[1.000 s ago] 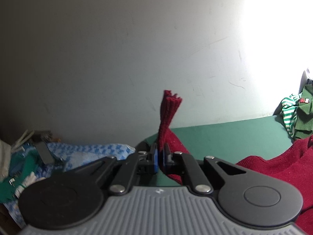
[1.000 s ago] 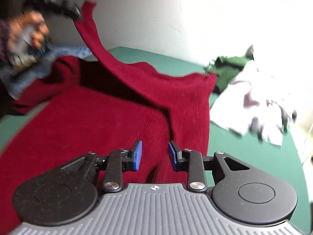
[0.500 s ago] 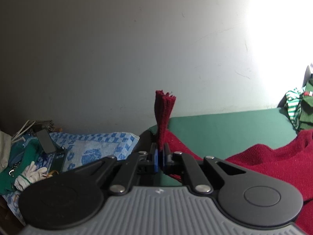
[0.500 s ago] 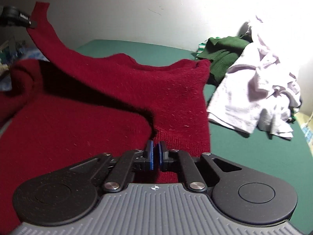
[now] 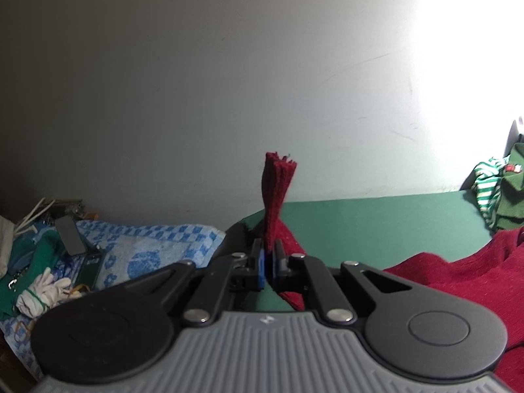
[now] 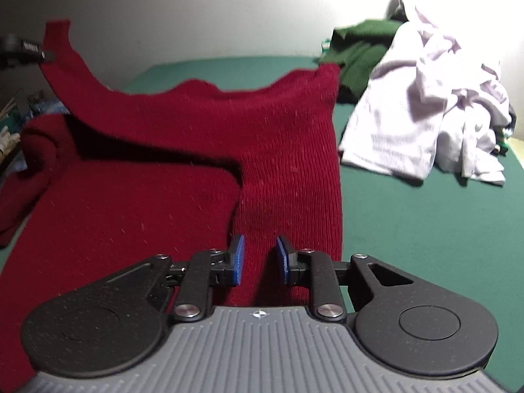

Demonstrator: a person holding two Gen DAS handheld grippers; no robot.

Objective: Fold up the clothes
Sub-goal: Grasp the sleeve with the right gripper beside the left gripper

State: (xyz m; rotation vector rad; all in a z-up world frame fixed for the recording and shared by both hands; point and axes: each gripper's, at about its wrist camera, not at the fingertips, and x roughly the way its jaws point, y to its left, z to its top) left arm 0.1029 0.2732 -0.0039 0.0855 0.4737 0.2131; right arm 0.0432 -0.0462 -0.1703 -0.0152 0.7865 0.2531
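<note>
The red sweater (image 6: 157,170) is soft, knitted and dark red. Most of it lies spread flat on the green worktop (image 6: 425,229), filling the view from 9 o'clock to the middle. One corner is pulled up high at 10 o'clock, so the top edge sags in a curve. A folded flap hangs over the flat part and throws a dark shadow on it. In the left view, a thin bunched strip (image 5: 276,196) stands straight up.
</note>
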